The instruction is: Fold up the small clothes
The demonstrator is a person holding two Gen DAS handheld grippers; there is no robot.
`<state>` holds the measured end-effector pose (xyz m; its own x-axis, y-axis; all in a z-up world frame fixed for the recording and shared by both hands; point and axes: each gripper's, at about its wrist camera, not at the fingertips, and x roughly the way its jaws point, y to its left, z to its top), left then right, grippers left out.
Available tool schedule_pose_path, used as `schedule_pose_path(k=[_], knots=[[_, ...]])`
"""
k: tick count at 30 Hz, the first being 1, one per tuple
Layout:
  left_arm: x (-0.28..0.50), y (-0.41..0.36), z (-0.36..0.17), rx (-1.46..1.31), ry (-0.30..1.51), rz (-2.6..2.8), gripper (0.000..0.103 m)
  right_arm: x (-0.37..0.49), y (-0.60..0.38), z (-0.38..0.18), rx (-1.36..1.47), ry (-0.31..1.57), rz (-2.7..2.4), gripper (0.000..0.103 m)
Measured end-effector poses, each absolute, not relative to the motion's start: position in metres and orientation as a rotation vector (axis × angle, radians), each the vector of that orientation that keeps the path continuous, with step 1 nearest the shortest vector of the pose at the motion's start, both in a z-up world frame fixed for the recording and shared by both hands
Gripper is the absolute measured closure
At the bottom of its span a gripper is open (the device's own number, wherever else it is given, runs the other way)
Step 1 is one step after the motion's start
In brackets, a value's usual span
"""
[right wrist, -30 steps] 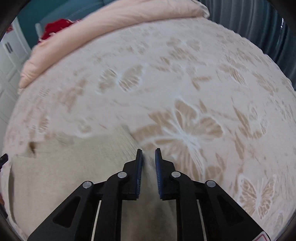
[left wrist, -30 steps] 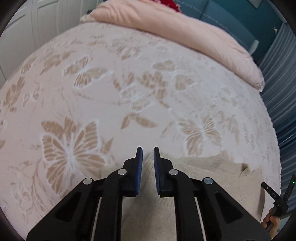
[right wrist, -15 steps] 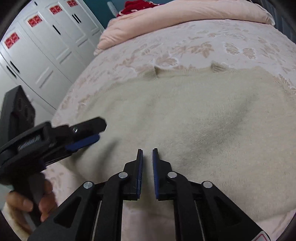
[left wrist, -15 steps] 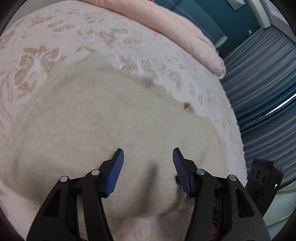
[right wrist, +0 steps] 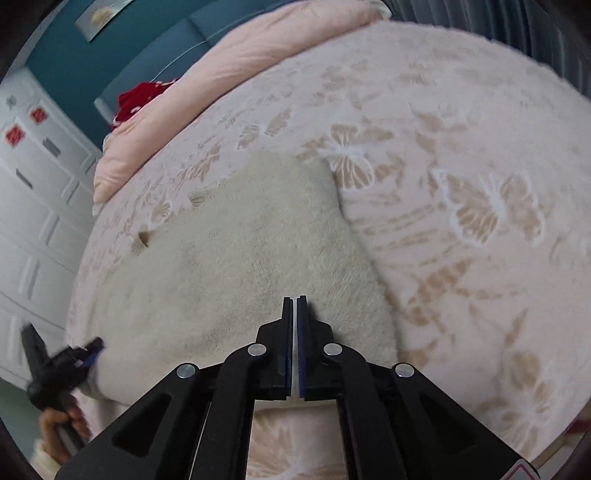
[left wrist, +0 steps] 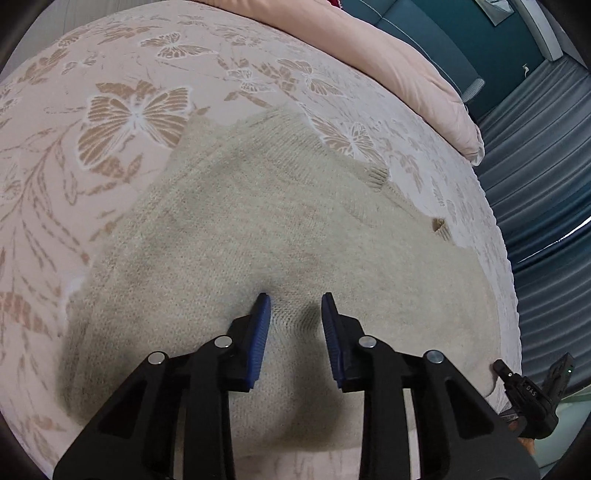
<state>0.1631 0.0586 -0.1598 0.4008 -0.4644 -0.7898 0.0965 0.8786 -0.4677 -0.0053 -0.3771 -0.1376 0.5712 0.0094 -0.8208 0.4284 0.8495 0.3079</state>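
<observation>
Lying under both grippers, the knit sweater [left wrist: 236,229] — left gripper [left wrist: 295,301] closing on it, right gripper [right wrist: 294,300] clenched empty.

Left tool [left wrist: 295,314] closing, angled downward; right tool [right wrist: 296,314] pressed together

Bedspread [left wrist: 122,122] – pale pink w/ tan butterfly and leaf print, covers nearly the whole bed in both views. Along its far edge a plain peach-pink duvet [left wrist: 399,62], rolled or bunched into a long ridge. Something red [right wrist: 138,99] sits at the far end of that ridge, against the teal wall [right wrist: 74,66]; can't tell what it is. Framed picture [right wrist: 101,16] hangs on that wall, top left of right-wrist view. White panelled wardrobe doors [right wrist: 33,206] to the left, w/ red square stickers [right wrist: 14,134] near the top. Grey-blue pleated curtain [left wrist: 535,184] on right side of left-wrist view – a bright slit of light partway down.
</observation>
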Motion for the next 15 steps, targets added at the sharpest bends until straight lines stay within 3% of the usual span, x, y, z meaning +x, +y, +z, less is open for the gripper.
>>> schedule_pose_path(k=[2, 4, 5, 6, 8, 9, 12, 15], knots=[[0.162, 0.057, -0.159, -0.365, 1.102, -0.36, 0.075, -0.003, -0.389, -0.168, 0.497, 1.041, -0.3, 0.103], [0.16, 0.056, -0.154, -0.359, 1.107, -0.349, 0.074, -0.008, -0.395, -0.154, 0.547, 1.01, -0.311, 0.103], [0.159, 0.055, -0.15, -0.362, 1.105, -0.345, 0.07, -0.007, -0.389, -0.14, 0.525, 0.992, -0.326, 0.092], [0.158, 0.056, -0.146, -0.366, 1.098, -0.339, 0.065, -0.002, -0.379, -0.124, 0.511, 0.954, -0.293, 0.091], [0.155, 0.06, -0.138, -0.37, 1.065, -0.305, 0.043, 0.02, -0.345, -0.103, 0.47, 0.932, -0.173, 0.091], [0.154, 0.062, -0.137, -0.375, 1.051, -0.284, 0.04, 0.036, -0.326, -0.097, 0.432, 0.945, -0.121, 0.091], [0.156, 0.065, -0.143, -0.392, 1.071, -0.26, 0.039, 0.09, -0.27, -0.105, 0.342, 0.985, 0.037, 0.091], [0.156, 0.064, -0.14, -0.386, 1.073, -0.263, 0.039, 0.15, -0.232, -0.157, 0.253, 1.152, 0.064, 0.093]])
